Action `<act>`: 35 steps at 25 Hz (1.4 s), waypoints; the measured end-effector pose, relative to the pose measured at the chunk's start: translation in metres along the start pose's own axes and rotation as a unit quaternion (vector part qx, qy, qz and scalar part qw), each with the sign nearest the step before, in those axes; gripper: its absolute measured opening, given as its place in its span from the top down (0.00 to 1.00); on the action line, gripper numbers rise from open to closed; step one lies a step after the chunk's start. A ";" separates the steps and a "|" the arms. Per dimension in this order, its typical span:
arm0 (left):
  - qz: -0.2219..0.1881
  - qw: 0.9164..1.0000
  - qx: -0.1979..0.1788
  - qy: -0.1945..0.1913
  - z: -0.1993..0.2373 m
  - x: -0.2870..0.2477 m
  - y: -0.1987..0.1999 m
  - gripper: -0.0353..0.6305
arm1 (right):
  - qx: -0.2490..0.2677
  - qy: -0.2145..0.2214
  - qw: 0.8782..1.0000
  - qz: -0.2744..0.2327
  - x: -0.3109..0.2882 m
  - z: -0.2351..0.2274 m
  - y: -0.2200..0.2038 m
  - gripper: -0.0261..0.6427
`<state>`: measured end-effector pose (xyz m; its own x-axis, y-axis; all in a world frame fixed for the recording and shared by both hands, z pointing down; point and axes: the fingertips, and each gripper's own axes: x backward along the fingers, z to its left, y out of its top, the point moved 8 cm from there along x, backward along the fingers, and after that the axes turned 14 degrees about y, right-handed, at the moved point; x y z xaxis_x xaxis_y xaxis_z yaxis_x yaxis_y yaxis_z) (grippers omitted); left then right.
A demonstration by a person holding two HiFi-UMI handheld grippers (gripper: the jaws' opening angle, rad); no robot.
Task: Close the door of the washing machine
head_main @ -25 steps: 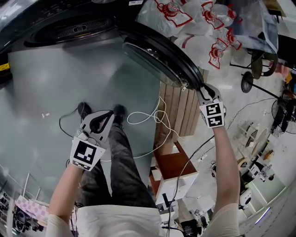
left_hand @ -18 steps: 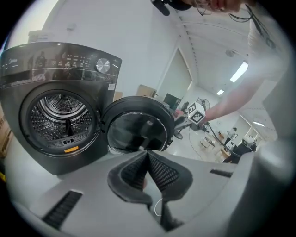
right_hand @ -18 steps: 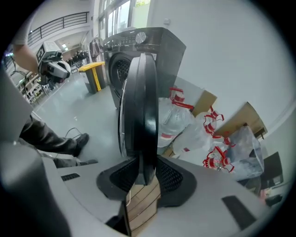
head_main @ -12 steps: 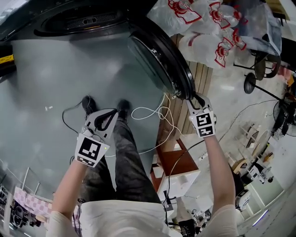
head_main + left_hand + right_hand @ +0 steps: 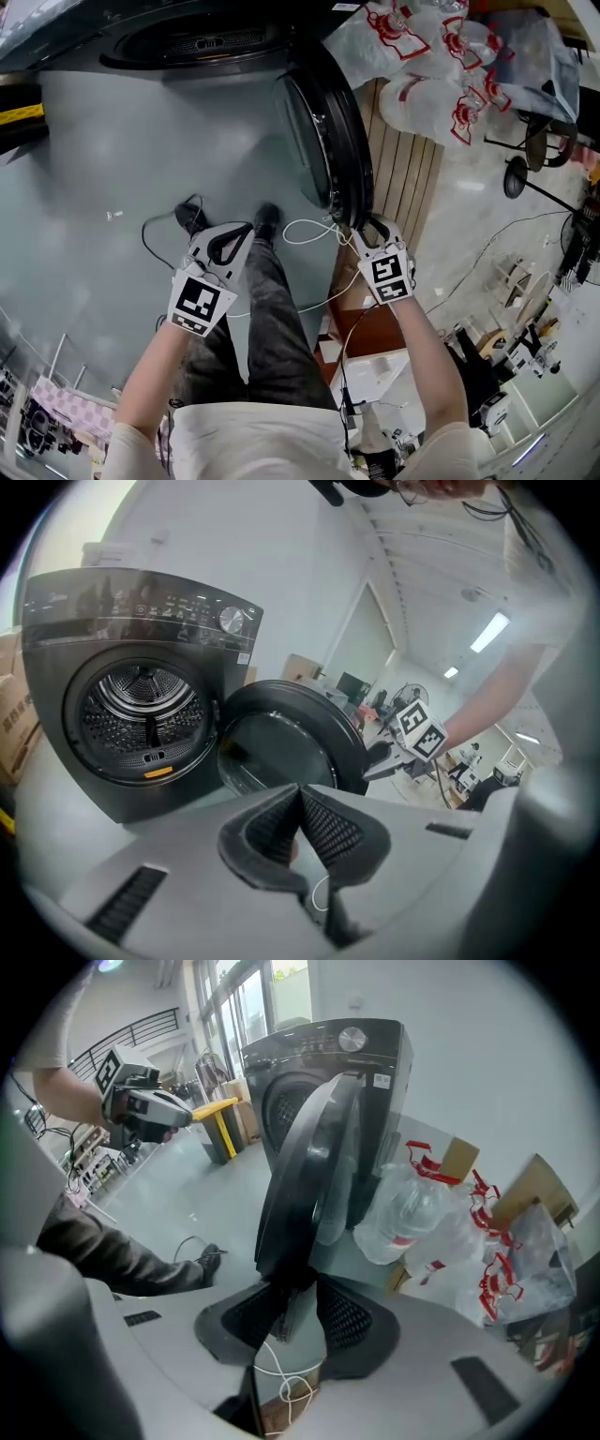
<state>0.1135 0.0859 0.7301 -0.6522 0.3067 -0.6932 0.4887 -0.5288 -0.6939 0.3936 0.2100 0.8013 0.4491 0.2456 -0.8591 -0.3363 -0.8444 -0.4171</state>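
While right gripper [image 5: 364, 228] clamps rim of round black glass-fronted washer door [image 5: 323, 141], door stands approx half-swung: closing step in hand. Left gripper [image 5: 234, 239]: jaws together, empty. Next: push door thru till shut.

Glossy black plastic door [image 5: 349, 150], glass centre; shiny perforated metal drum [image 5: 141, 700]; smooth grey floor [image 5: 112, 150].

Both bare forearms are stretched forward from 6 o'clock in the head view, the left forearm [image 5: 150, 375] well apart from the right forearm [image 5: 427, 366]. The left gripper [image 5: 230, 242] is held at 9 o'clock of the right one and aimed toward 1 o'clock, with its jaws pressed together on nothing. The right gripper [image 5: 366, 225] is tipped steeply down and aimed toward 11 o'clock, with its jaws clamped on the washing machine door's rim [image 5: 354, 173].
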 end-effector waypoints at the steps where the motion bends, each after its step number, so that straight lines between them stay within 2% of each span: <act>1: 0.001 1.000 -0.001 -0.001 0.003 0.002 -0.001 0.93 | -0.005 0.008 1.000 -0.001 -0.005 0.009 0.004 0.75; 5: 0.003 1.000 -0.001 -0.008 0.014 0.009 -0.004 0.93 | -0.028 0.027 0.999 -0.009 -0.025 0.040 0.020 0.73; 14: 0.010 1.000 0.005 -0.009 0.061 0.032 -0.026 0.93 | -0.110 0.039 0.992 -0.043 -0.076 0.103 0.064 0.70; 21: 0.013 1.000 0.021 0.004 0.101 0.053 -0.048 0.93 | -0.158 0.076 0.982 -0.069 -0.112 0.140 0.112 0.68; 26: 0.013 0.999 0.037 0.022 0.131 0.069 -0.061 0.93 | -0.208 0.092 0.970 -0.082 -0.139 0.160 0.152 0.68; 35: 0.006 0.997 0.062 0.048 0.181 0.092 -0.076 0.93 | -0.219 0.128 0.961 -0.108 -0.185 0.179 0.222 0.67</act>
<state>-0.0884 0.0113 0.7549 -0.5850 0.3714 -0.7210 0.4172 -0.6246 -0.6602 0.0877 0.0620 0.8142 0.6767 0.3602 -0.6421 0.1442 -0.9201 -0.3642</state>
